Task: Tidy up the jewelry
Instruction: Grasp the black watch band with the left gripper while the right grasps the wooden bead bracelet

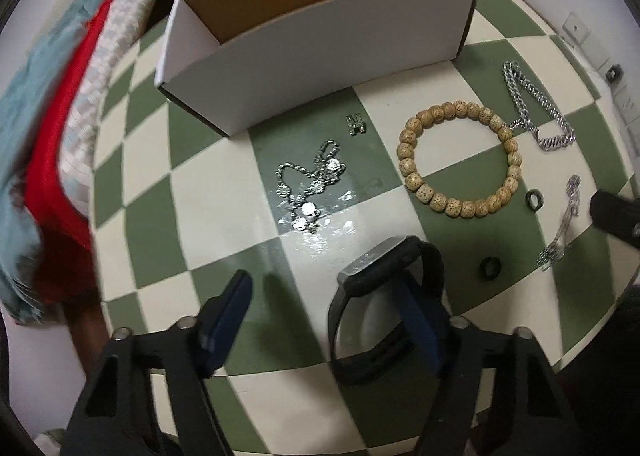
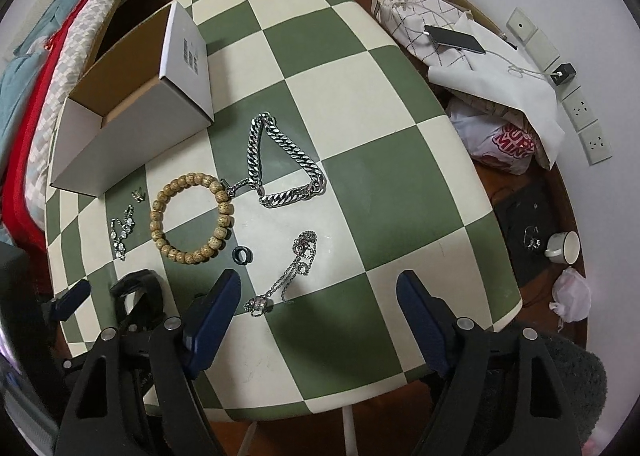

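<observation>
1. As my left claw (image 1: 324,316) points steeply down at the green-and-cream checkered table (image 1: 200,184), its wrist view shows its two blue-padded fingers spread apart, clamping nothing. A black wristwatch (image 1: 380,260) stands on its strap at 5 o'clock. My finger on that side overlaps the strap loop; I cannot tell whether it is inside the loop. The other finger is well apart from the watch.
2. At 12 o'clock in this view stands an open white cardboard box (image 1: 304,68) with a brown inside. Near the centre lies a silver chain with coin-like discs (image 1: 310,192), with a small H-shaped charm (image 1: 355,124) just above it.
3. At 2 to 3 o'clock lie a wooden bead bracelet (image 1: 460,160), a heavy silver link chain (image 1: 536,112), a thin silver necklace (image 1: 564,224) and two black rings (image 1: 533,199), one (image 1: 489,267) near the watch.
4. From the right wrist view, my right claw (image 2: 320,320) points straight down with its fingers wide and released. The thin necklace lies on the table between them, closer to the 7 o'clock finger, with neither pad touching it.
5. Here the bead bracelet lies at 9 o'clock and the heavy chain just above centre. One black ring lies between the bracelet and the necklace. The box is at 10 o'clock, and the watch and left claw are at 8 o'clock.
</observation>
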`<state>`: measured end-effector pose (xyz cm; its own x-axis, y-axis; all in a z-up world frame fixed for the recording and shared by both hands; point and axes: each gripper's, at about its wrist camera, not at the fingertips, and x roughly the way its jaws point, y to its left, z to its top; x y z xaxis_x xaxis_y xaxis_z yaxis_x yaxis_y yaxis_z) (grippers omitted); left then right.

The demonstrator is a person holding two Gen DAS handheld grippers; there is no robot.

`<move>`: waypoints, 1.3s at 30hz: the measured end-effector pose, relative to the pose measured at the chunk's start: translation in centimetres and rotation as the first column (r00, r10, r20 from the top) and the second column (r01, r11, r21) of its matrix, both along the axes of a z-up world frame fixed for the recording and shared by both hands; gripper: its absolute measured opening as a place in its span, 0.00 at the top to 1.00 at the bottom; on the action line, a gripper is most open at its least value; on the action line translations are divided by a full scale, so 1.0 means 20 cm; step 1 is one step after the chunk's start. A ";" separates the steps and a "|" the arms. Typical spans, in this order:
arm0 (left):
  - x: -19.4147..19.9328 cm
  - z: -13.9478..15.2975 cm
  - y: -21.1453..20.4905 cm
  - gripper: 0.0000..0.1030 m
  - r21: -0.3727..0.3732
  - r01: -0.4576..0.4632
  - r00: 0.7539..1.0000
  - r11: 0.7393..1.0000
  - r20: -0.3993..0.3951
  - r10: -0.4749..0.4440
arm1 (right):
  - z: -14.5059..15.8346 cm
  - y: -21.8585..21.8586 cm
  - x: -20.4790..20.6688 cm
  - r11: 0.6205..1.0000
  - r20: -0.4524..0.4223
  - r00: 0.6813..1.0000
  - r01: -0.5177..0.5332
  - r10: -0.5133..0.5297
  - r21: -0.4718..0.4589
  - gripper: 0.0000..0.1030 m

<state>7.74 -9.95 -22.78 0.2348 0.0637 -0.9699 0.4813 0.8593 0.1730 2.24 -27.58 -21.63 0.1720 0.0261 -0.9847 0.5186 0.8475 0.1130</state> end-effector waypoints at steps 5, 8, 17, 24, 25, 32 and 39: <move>0.02 0.00 0.04 0.76 -0.133 -0.065 0.997 0.989 -0.036 0.061 | -0.02 0.00 0.02 1.000 0.000 1.000 -0.009 0.009 0.004 0.21; 0.01 0.00 0.03 0.90 -0.098 -0.073 0.997 0.993 -0.017 0.072 | -0.03 0.03 0.06 1.000 0.005 1.000 -0.020 0.020 0.004 0.25; 0.01 0.02 0.21 0.91 -0.043 -0.175 0.983 0.984 0.041 0.177 | -0.13 0.12 0.20 0.999 0.023 0.999 -0.040 0.040 -0.017 0.39; 0.04 0.01 0.31 0.91 -0.053 -0.214 0.975 0.975 0.043 0.216 | -0.14 0.19 0.30 0.995 0.017 0.997 -0.074 0.076 -0.060 0.40; 0.04 0.01 0.31 0.91 -0.056 -0.215 0.975 0.975 0.045 0.218 | -0.14 0.21 0.31 0.994 0.011 0.996 -0.083 0.085 -0.075 0.40; 0.09 0.00 0.33 0.91 -0.071 -0.216 0.975 0.974 0.045 0.219 | -0.14 0.27 0.34 0.987 0.001 0.993 -0.120 0.121 -0.107 0.48; 0.09 -0.01 0.34 0.91 -0.076 -0.220 0.973 0.972 0.046 0.224 | -0.12 0.24 0.27 0.988 0.025 0.990 -0.139 0.141 -0.064 0.91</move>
<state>9.63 -3.10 -22.90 0.2746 0.0526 -0.9601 0.2685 0.9546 0.1291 7.54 -22.86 -24.00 0.2003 -0.0085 -0.9797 0.3913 0.9175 0.0720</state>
